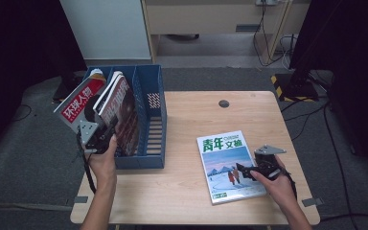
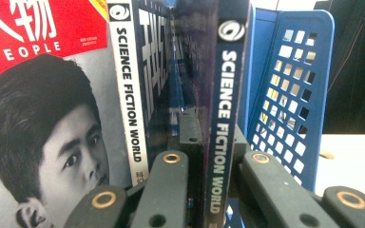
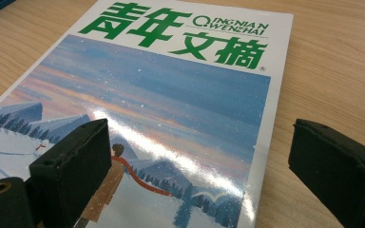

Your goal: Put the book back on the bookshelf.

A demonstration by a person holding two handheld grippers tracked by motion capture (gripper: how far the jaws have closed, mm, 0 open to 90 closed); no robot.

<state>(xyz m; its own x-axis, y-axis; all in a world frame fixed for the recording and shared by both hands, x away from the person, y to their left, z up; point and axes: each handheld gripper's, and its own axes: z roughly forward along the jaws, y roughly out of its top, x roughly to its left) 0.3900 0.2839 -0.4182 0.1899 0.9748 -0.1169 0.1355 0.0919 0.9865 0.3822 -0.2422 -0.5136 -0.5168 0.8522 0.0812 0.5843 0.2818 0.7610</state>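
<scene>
Grey carpet and dark curtains surround a light wooden table, and a blue file rack stands at its left edge. The left claw is clamped on the spine of a dark Science Fiction World magazine, keeping it upright in the rack so it can slide between the dividers. Beside it in the rack lean a second issue and a red People magazine, which crowd the slot and could snag the held one. Well to the right of the rack, a green-titled magazine lies flat on the table. The right claw hovers with jaws spread over its right edge, apparently lining up to pinch it.
</scene>
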